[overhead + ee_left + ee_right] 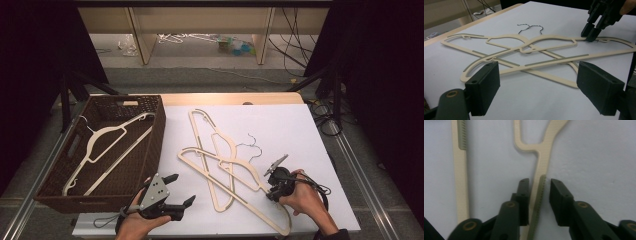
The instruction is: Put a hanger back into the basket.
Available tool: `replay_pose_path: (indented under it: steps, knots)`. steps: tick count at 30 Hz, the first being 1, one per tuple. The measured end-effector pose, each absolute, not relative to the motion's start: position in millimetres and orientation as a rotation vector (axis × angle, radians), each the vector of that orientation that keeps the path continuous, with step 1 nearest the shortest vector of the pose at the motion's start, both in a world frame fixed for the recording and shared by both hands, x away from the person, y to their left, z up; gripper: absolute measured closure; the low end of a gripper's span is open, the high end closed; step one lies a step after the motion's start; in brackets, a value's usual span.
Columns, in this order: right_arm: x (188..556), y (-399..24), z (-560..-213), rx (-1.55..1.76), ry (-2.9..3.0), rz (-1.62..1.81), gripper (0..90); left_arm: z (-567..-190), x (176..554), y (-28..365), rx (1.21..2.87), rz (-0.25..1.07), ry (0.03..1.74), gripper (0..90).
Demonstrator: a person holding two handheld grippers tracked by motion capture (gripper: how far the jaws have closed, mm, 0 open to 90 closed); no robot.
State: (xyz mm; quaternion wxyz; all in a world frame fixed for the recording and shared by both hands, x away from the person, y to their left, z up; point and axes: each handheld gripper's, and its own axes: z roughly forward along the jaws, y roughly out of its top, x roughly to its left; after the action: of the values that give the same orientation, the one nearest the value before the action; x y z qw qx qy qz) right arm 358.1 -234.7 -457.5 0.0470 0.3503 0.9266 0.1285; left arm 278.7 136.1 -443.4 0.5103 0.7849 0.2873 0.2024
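Note:
Three cream plastic hangers [220,165] lie crossed on the white table top [280,125], their wire hooks [250,145] pointing towards the far right. My right gripper [270,195] reaches down over one hanger arm [541,162]. Its jaws straddle that arm closely; the left pad is about touching it and a thin gap shows at the right pad. From the left gripper view the right gripper [590,35] sits on the far hanger [564,38]. My left gripper [182,189] hovers open near the table's front edge, nothing between its pads [599,87].
A dark wicker basket [159,131] stands at the left of the table with one more cream hanger [107,145] lying inside. Cables trail off the table's right side [325,120]. Beyond the far edge, the floor holds shelving legs and clutter.

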Motion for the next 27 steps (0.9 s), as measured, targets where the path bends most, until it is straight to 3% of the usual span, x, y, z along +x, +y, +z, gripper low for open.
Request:
replay_pose_path:
  steps: [6, 27]
  knots:
    - [365, -246, -458, 1.102, 2.86, 0.483, 79.3, -442, 279, 138, 1.887, 0.493, 0.686, 19.0]
    - [362, -238, -456, 0.901, 2.878, 0.423, 79.4, -446, 301, 118, 1.962, 0.461, 0.645, 21.6]
